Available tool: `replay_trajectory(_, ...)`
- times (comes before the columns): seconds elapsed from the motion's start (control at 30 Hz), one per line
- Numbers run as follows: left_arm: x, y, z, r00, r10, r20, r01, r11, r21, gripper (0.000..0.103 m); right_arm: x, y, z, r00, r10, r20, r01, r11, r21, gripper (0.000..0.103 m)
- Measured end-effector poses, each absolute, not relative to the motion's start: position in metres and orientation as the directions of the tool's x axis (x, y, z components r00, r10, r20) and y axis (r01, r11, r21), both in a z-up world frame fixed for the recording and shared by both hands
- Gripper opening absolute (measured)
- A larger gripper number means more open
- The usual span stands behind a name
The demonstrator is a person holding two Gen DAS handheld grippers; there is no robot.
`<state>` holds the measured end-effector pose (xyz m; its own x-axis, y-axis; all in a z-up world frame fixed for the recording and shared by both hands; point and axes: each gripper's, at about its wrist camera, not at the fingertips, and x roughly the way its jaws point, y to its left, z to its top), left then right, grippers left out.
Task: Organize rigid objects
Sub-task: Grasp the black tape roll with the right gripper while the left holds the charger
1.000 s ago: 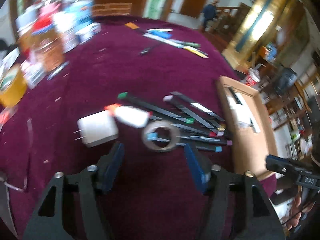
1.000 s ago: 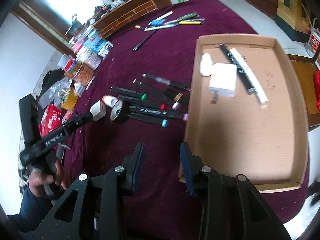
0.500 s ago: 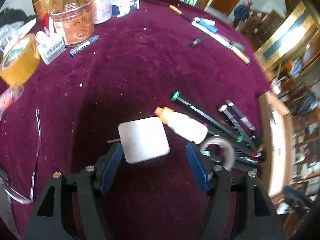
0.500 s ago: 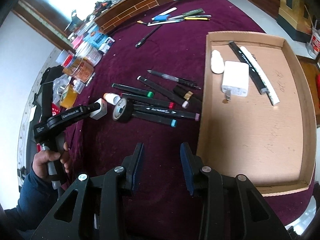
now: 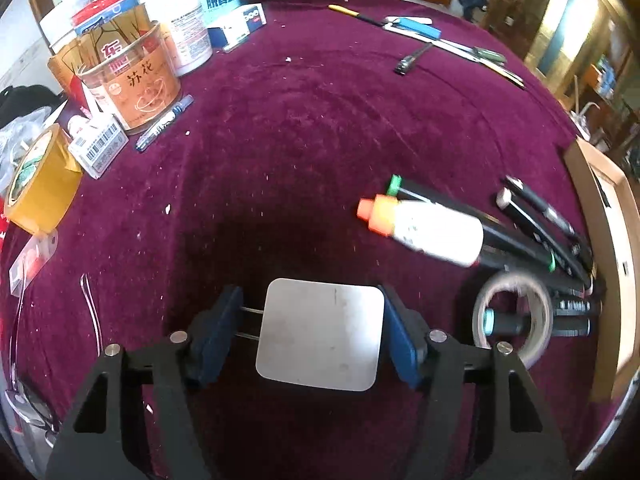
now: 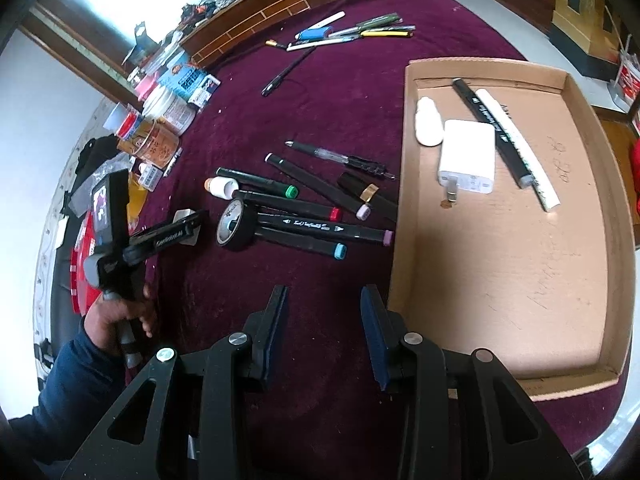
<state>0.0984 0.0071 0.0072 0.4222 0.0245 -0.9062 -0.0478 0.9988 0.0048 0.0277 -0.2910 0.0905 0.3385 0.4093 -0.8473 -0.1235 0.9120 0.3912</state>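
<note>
White plug adapter [image 5: 320, 334] lies squarely between our left gripper [image 5: 310, 330], prongs pointing left; jaws open around it, not yet clamped.

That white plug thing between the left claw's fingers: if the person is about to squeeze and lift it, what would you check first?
1. White charger sits between the fingers of the left gripper: ok.
2. Pads pressing on it: not ok; the right pad is at its edge, the left pad stands off by the prongs.
3. Prongs clear of the left pad: cannot tell, they point straight at it.
4. Neighbours out of the way: ok; the glue bottle and tape roll lie off to the side.
5. Room in the cardboard tray: ok, much of its floor is bare.
6. Right gripper empty and clear: ok.
</note>
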Motion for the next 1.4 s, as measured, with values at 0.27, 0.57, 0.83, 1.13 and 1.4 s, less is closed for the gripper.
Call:
replay_trajectory(0.27, 0.05, 0.012, 0.01, 0.416, -0.004, -0.91, 0.009, 1.0, 0.0, 0.067, 0.044, -0.242, 0.088, 0.281, 0.433, -0.857, -0.25, 0.895, 0.371, 0.033)
replay_trajectory(0.57, 0.009, 0.012, 0.011, 0.409, -0.012, -0.912, 0.031, 1.0, 0.001, 0.067, 0.062, -0.163, 0.08, 0.329, 0.328, -0.886, -0.45, 0.879, 0.158, 0.061)
replay_trajectory(0.83, 0.003, 0.014, 0.011, 0.417, -0.019, -0.909, 0.043, 0.999, -0.001, 0.067, 0.085, -0.117, 0.053, 0.363, 0.184, -0.913, -0.534, 0.844, -0.042, 0.061)
replay_trajectory(1.13, -0.001, 0.014, 0.011, 0.437, -0.027, -0.899, 0.057, 0.998, -0.002, 0.067, 0.094, -0.111, 0.046, 0.361, 0.137, -0.923, -0.507, 0.859, -0.071, 0.053)
replay_trajectory(1.4, -0.001, 0.016, 0.012, 0.445, -0.042, -0.895, 0.031, 0.999, -0.032, 0.066, 0.068, -0.128, 0.074, 0.337, 0.301, -0.892, -0.506, 0.857, 0.098, 0.053)
